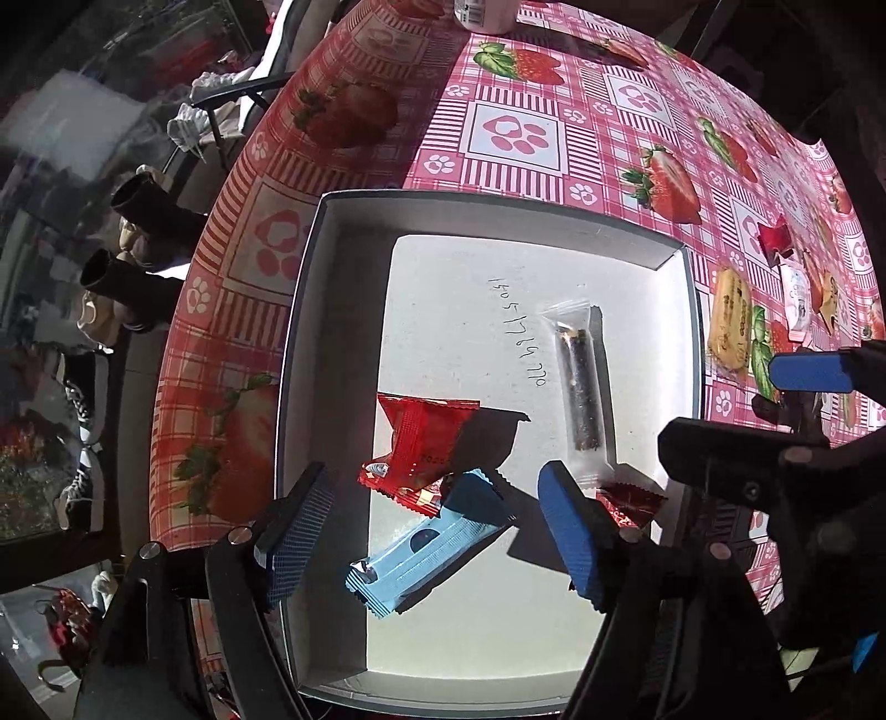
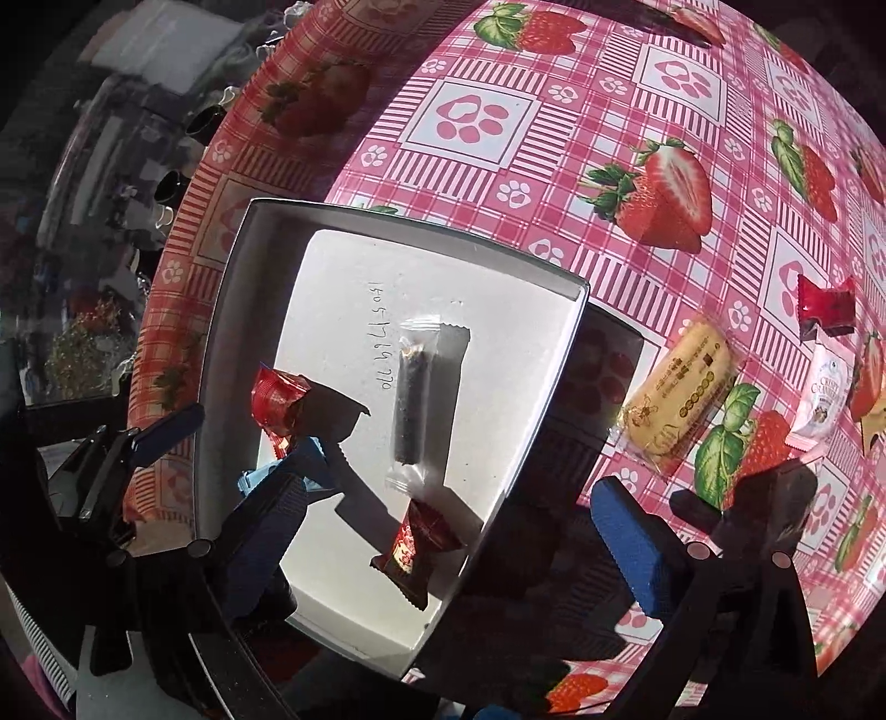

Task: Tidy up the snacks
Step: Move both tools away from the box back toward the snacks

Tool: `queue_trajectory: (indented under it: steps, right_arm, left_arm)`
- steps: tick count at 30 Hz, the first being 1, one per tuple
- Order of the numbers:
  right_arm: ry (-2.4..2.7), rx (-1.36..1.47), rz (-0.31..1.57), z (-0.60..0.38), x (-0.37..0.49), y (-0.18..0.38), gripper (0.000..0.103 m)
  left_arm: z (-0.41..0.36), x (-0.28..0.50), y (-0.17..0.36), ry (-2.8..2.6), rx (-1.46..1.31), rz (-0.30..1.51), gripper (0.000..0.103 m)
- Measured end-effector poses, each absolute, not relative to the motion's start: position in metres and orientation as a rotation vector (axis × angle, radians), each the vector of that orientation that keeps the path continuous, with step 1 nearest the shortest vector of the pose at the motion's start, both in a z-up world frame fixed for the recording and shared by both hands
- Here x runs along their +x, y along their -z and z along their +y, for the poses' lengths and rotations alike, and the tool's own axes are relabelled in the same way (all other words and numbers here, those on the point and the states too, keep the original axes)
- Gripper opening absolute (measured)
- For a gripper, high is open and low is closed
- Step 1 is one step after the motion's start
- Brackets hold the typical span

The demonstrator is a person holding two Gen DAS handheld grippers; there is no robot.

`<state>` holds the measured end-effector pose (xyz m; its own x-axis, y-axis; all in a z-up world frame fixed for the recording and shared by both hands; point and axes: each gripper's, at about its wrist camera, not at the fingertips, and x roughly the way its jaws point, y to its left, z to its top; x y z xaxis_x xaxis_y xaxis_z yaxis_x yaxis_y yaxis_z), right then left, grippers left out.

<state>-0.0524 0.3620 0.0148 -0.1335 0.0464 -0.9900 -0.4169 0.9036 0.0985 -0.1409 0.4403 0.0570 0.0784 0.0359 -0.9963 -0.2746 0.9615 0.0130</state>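
Note:
A white box (image 1: 310, 332) stands on the strawberry tablecloth. Inside it lie a red packet (image 1: 421, 443), a light blue packet (image 1: 426, 548), a clear packet with a dark roll (image 1: 578, 382) and a small dark-red packet (image 1: 631, 501). My left gripper (image 1: 437, 531) hangs open over the light blue packet, its pads clear of it. My right gripper (image 2: 451, 537) is wide open above the small dark-red packet (image 2: 418, 545), which lies loose on the box floor by the box's near right wall (image 2: 531, 471).
On the cloth right of the box lie a yellow packet (image 2: 681, 399), a red candy (image 2: 825, 304) and a white-pink packet (image 2: 825, 399). A white bottle (image 1: 487, 14) stands at the far edge. The table edge runs close on the left, with shoes (image 1: 83, 399) below.

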Motion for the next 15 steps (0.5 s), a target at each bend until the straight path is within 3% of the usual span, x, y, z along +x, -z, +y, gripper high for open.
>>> queue_trajectory:
  steps: [15]
  right_arm:
    - [-0.3, -0.144, 1.678, 0.288, -0.038, -0.022, 0.103]
  left_arm:
    - [0.377, -0.117, -0.074, -0.152, -0.081, 1.487, 0.08]
